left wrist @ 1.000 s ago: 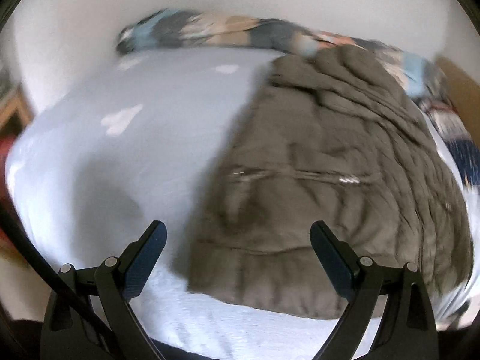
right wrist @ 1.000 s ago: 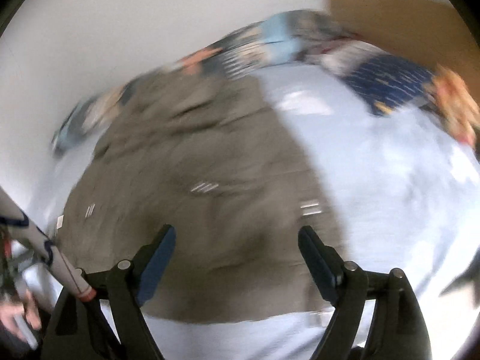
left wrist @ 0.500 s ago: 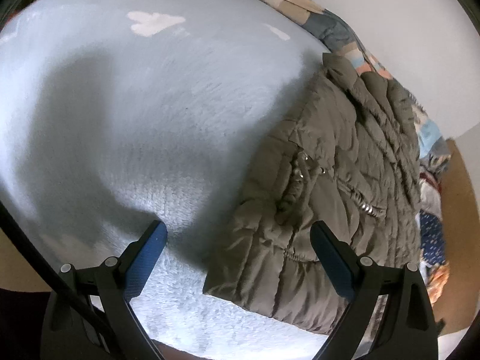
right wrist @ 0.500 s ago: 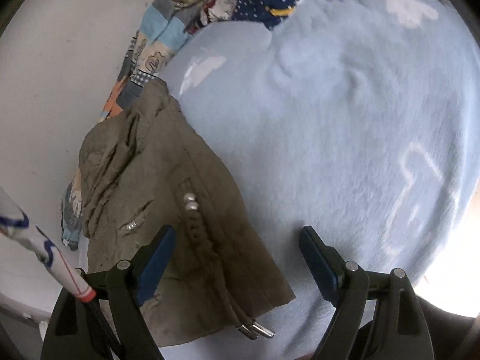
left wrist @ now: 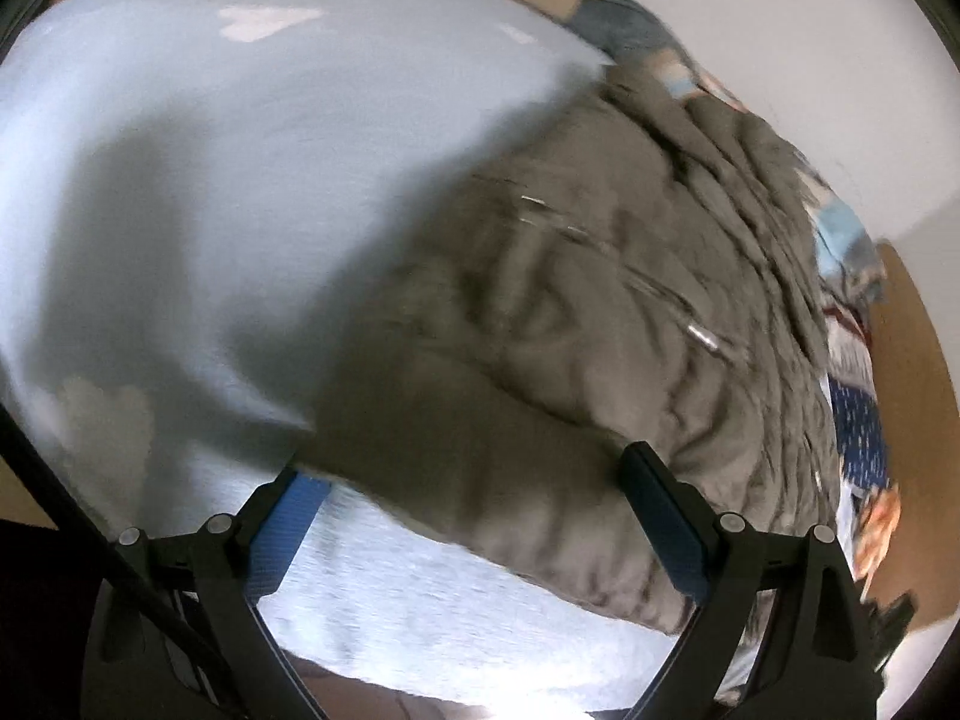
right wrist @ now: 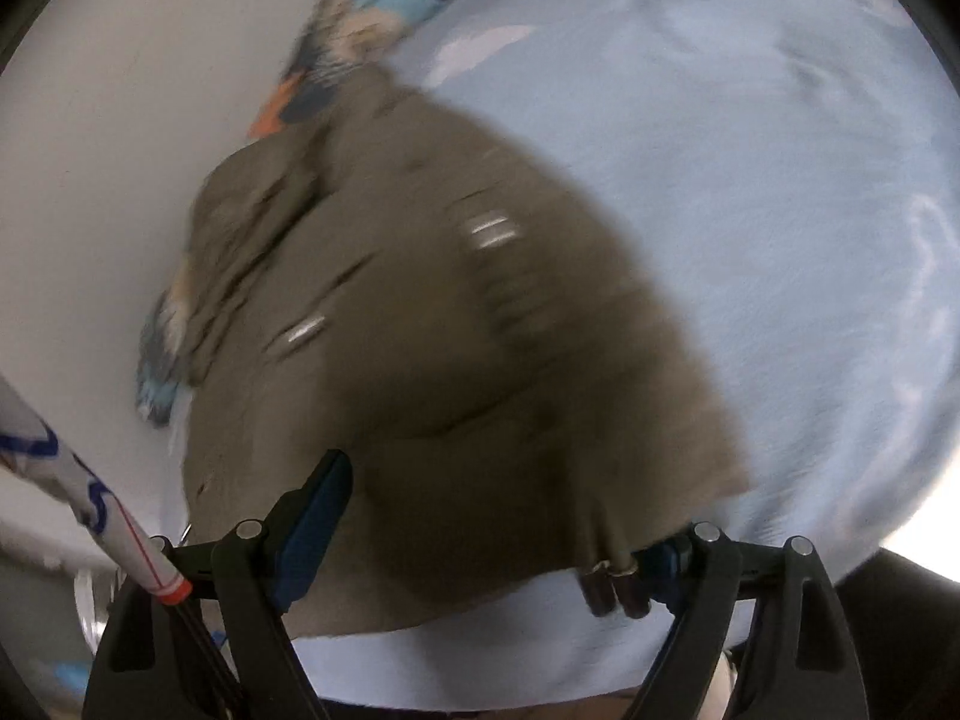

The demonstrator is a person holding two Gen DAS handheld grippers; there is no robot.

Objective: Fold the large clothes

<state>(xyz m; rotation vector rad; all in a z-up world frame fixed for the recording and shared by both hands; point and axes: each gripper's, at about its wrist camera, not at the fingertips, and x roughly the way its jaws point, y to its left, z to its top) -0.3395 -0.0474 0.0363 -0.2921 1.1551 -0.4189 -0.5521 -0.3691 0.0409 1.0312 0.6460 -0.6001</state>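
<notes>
Left wrist view: the left gripper (left wrist: 474, 480) hangs with its jaws spread wide over the near hem of an olive-grey quilted jacket (left wrist: 600, 312), which lies flat on a pale blue bed blanket (left wrist: 240, 180). The hem's corner sits between the two blue-padded fingers (left wrist: 294, 516) with nothing pinched; the rest of the jacket stretches ahead and to the right of the gripper. A patchwork quilt (left wrist: 606, 18) is bunched along the white wall (left wrist: 780, 30) beyond. The picture is blurred.

Right wrist view: the right gripper (right wrist: 498, 516), its jaws also spread apart, frames the jacket's (right wrist: 450, 330) near edge, where two metal-tipped drawstring ends (right wrist: 612, 585) dangle just inside the right-hand finger. Whether the pads touch cloth cannot be told. The blanket (right wrist: 750, 210) spreads ahead to the right.
</notes>
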